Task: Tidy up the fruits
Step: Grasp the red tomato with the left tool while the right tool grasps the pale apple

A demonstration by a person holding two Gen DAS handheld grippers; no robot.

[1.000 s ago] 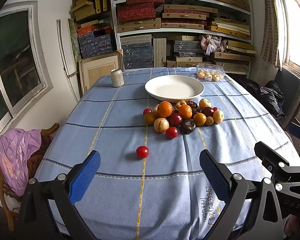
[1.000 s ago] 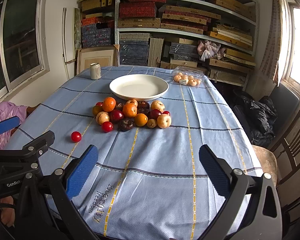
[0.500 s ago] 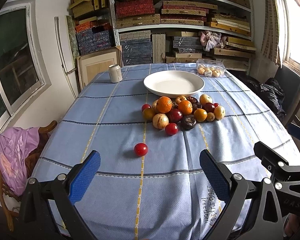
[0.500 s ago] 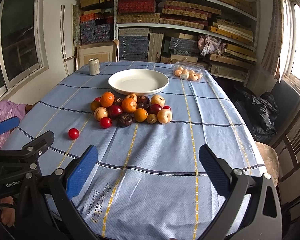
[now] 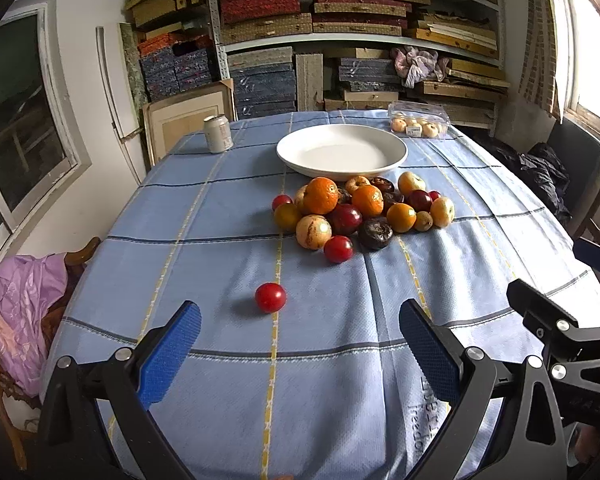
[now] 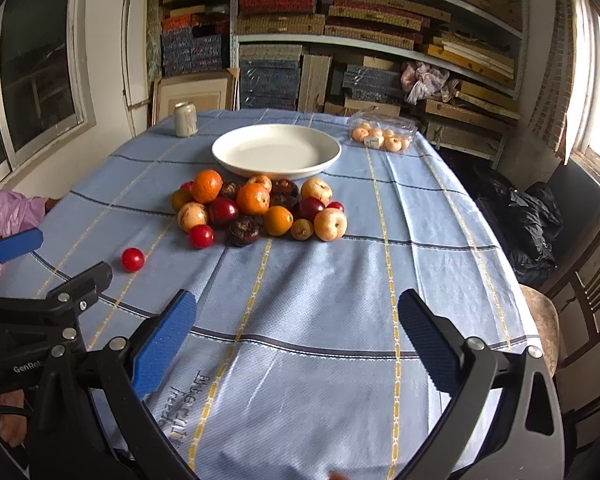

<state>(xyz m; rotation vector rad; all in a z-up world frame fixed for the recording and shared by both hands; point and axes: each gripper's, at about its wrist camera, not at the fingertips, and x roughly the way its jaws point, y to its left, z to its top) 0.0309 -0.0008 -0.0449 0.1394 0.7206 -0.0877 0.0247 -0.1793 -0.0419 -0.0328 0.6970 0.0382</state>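
Note:
A heap of several fruits (image 5: 360,212) (image 6: 260,210), oranges, red and pale apples and dark ones, lies on the blue tablecloth just in front of an empty white plate (image 5: 342,156) (image 6: 276,152). One small red fruit (image 5: 271,297) (image 6: 133,259) sits alone, nearer to me and left of the heap. My left gripper (image 5: 298,336) hovers open over the cloth, just short of that lone fruit. My right gripper (image 6: 296,328) is open too, over bare cloth to the right, holding nothing.
A drinks can (image 5: 217,133) stands at the table's far left. A clear plastic box of small fruits (image 5: 418,125) lies at the far right. Shelves of stacked boxes fill the back wall. A chair with purple cloth (image 5: 16,316) stands left of the table (image 5: 204,216).
Both grippers have edged forward over the table, so the fruits and plate look a little closer. Nothing on the table has moved, and both jaws stay open.

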